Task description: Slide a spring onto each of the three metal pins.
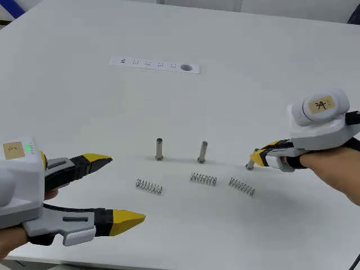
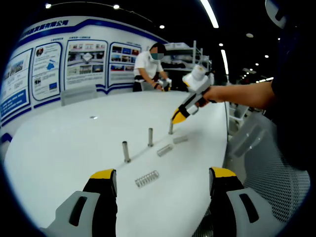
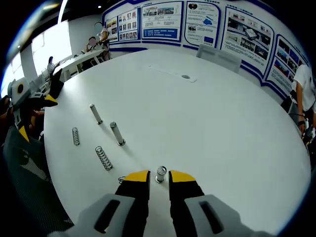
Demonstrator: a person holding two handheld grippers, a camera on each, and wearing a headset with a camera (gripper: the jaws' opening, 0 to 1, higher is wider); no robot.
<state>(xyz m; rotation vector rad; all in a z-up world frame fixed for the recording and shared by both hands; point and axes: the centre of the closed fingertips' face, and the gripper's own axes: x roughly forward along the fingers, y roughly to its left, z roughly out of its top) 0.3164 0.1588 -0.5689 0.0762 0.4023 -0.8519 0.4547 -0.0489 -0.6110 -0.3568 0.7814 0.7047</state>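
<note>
Three metal pins stand in a row on the white table: left pin, middle pin, right pin. A spring lies in front of each: left spring, middle spring, right spring. My right gripper has its jaws drawn close on either side of the right pin, near its top. It reaches in from the right in the head view. My left gripper hangs wide open at the lower left, short of the left spring, holding nothing.
A white power strip lies flat at the far middle of the table. The table's near edge runs just below the grippers. A person stands beyond the far side, by wall posters.
</note>
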